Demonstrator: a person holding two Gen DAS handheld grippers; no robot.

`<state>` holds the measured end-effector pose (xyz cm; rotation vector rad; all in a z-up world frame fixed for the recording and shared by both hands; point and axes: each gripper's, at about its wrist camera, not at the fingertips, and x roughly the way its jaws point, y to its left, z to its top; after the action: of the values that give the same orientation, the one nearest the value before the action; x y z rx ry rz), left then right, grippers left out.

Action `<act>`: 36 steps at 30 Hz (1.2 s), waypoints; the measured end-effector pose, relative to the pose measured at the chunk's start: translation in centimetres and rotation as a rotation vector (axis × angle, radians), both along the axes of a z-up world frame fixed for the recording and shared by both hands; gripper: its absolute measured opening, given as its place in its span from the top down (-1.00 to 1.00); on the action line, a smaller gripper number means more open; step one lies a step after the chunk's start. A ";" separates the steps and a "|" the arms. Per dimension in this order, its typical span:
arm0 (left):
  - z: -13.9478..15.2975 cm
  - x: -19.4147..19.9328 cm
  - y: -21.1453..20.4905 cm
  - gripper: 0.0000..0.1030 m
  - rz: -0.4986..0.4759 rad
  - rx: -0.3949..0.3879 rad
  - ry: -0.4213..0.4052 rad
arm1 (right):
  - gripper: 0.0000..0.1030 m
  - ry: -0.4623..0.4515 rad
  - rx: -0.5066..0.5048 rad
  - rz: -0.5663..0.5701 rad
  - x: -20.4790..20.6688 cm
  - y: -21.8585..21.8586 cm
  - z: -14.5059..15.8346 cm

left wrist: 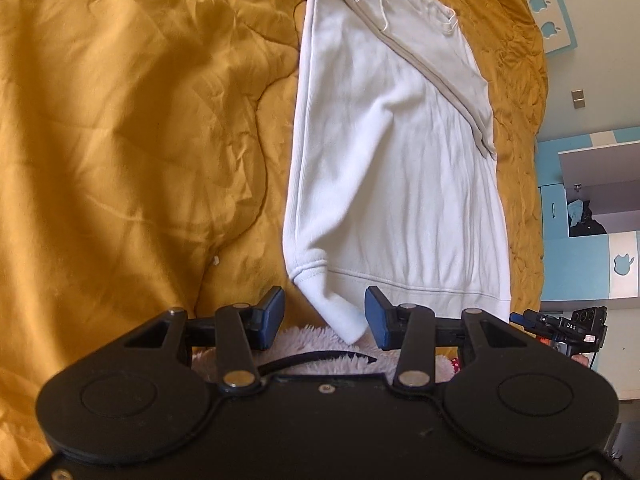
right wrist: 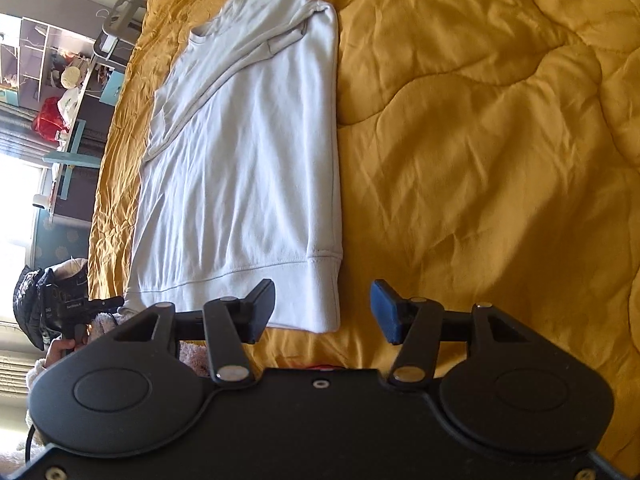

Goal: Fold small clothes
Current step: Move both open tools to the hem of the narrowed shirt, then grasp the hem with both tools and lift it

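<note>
Left wrist view: white sweatshirt [left wrist: 396, 168] flat on mustard quilt [left wrist: 120, 120], sleeves folded in, hem nearest. Left gripper [left wrist: 324, 316] open, near left hem corner between the pads, not pinched. Close only on both hem layers. Right wrist view: right gripper [right wrist: 322, 308] open over near right hem corner, nothing clamped. Lift both corners together, fold toward far collar.

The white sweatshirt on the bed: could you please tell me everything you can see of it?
The white, soft knit sweatshirt lies flat and lengthwise on the mustard quilted bedspread, its sides folded in to a narrow strip. A sleeve crosses the upper part diagonally, with a drawstring near the far end. The ribbed hem faces the cameras. One hem corner droops off the bed edge between the open left tool's pads; the other lies flat between the open right tool's pads.
</note>
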<state>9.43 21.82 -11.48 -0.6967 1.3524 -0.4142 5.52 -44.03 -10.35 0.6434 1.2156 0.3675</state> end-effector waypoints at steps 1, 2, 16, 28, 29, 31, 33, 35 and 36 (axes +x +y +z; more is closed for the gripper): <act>-0.1 0.1 0.1 0.13 0.002 -0.008 0.011 | -0.07 0.005 -0.001 0.007 0.2 0.2 -0.1; -0.3 0.2 0.1 0.13 0.001 -0.015 0.020 | -0.07 0.014 -0.003 0.017 0.4 0.4 -0.3; -1.2 1.5 -0.5 0.25 -0.043 -0.044 0.081 | 0.53 0.146 -0.025 0.138 3.2 3.1 -2.3; -0.3 0.5 -0.4 0.99 -0.029 -0.147 -0.056 | 0.83 0.050 0.170 0.010 1.9 1.4 -0.9; -0.1 0.4 -0.4 0.99 -0.026 -0.164 -0.067 | 0.83 0.023 0.200 -0.004 1.7 1.4 -0.6; 0.2 0.3 -0.5 0.99 -0.015 -0.197 -0.083 | 0.83 -0.018 0.246 -0.024 1.3 1.7 0.0; 0.6 0.3 -0.9 0.99 -0.002 -0.238 -0.106 | 0.83 -0.048 0.279 -0.048 1.1 1.8 0.4; 1.0 0.5 -1.1 0.99 0.018 -0.282 -0.125 | 0.83 -0.074 0.318 -0.075 0.9 1.9 0.8; 1.2 0.6 -1.1 0.99 0.031 -0.300 -0.138 | 0.83 -0.085 0.344 -0.091 1.0 1.7 0.9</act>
<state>10.00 20.69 -10.27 -0.9174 1.1587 -0.6376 6.49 -42.38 -9.49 0.9662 1.0464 0.5284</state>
